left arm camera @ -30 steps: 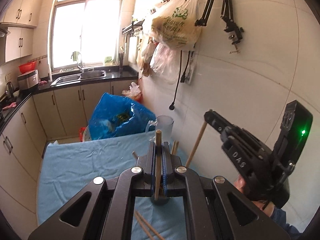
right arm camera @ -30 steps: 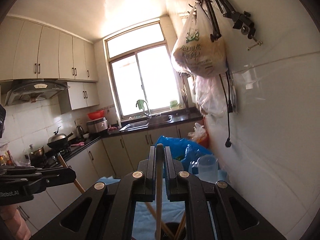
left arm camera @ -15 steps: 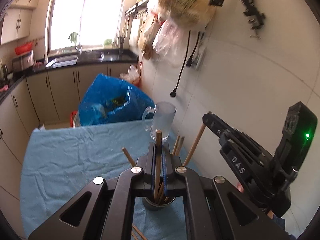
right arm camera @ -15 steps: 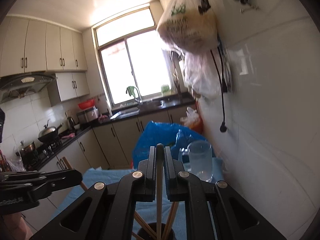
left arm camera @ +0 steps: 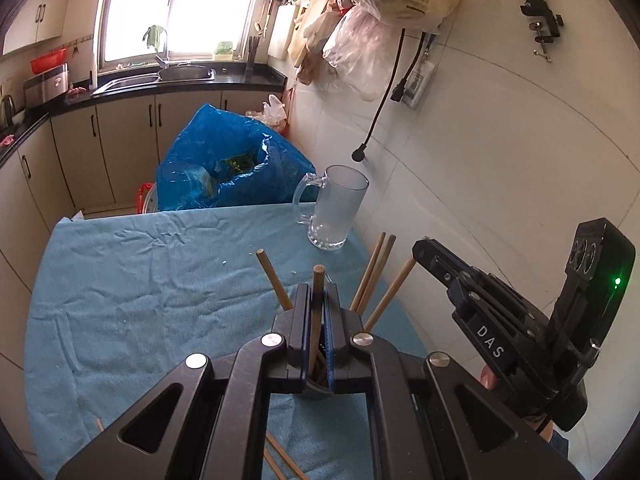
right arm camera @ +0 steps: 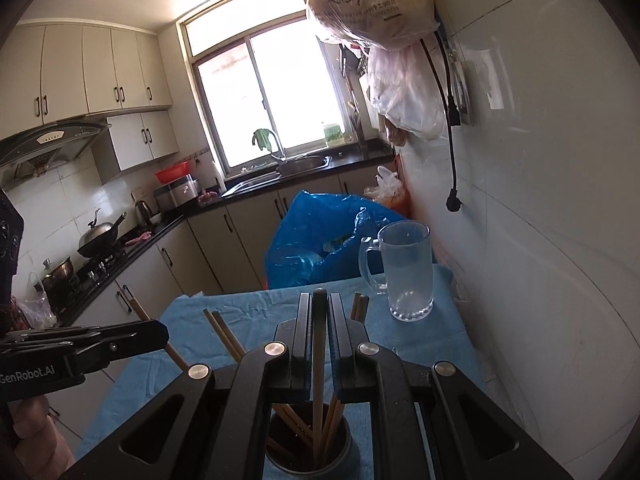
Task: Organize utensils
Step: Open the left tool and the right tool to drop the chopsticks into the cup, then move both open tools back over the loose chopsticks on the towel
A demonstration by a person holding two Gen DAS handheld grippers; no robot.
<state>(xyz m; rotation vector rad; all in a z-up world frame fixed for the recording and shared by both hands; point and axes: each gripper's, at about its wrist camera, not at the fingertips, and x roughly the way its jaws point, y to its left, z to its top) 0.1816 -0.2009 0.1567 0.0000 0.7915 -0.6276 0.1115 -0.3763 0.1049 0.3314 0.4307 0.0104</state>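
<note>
A blue-clothed desk carries a glass mug at its far right and a dark holder cup of chopsticks at the near edge. Over the cup, the left gripper and right gripper are each clamped on one upright chopstick: the left's chopstick, the right's chopstick, both ending in the cup

Wrist views, sharing glass mug

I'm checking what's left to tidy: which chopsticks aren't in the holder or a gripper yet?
The chopsticks lying flat on the blue cloth, low in the left wrist view. All the others stand in the dark holder or are clamped in a gripper.
</note>
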